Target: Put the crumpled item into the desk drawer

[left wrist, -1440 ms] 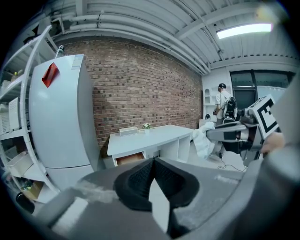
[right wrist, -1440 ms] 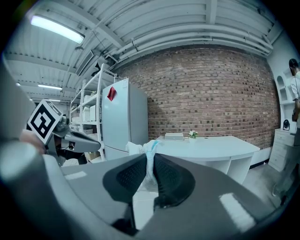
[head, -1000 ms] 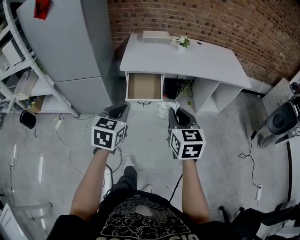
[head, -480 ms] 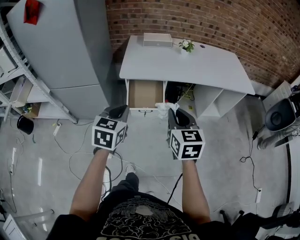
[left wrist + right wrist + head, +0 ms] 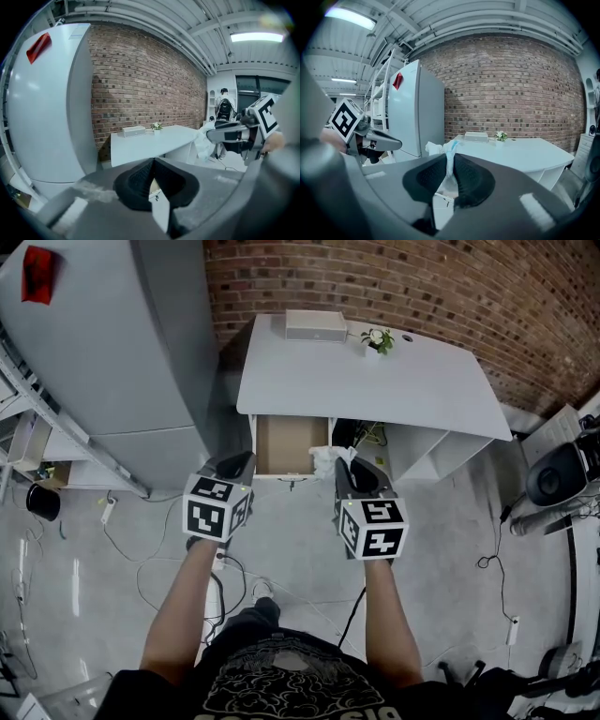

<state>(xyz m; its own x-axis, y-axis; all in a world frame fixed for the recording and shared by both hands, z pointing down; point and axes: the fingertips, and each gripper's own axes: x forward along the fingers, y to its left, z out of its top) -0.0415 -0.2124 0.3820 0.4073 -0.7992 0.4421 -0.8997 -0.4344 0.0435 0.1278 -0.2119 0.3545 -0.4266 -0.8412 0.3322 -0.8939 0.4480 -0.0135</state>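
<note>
Carrying step: crumpled item [image 5: 325,461] held just before the open drawer [image 5: 281,442].
Right gripper [image 5: 348,465] pinches it; left gripper [image 5: 238,465] is closed, empty. Next: reach over the drawer, release.

The left gripper [image 5: 153,169] has its dark jaws pressed together with nothing between them. Beyond stands a white desk [image 5: 154,142] against a brick wall [image 5: 140,79], bearing a box [image 5: 132,131] and a small plant [image 5: 156,126]. At the right, the right gripper [image 5: 211,136] holds a white crumpled item [image 5: 204,144].
</note>
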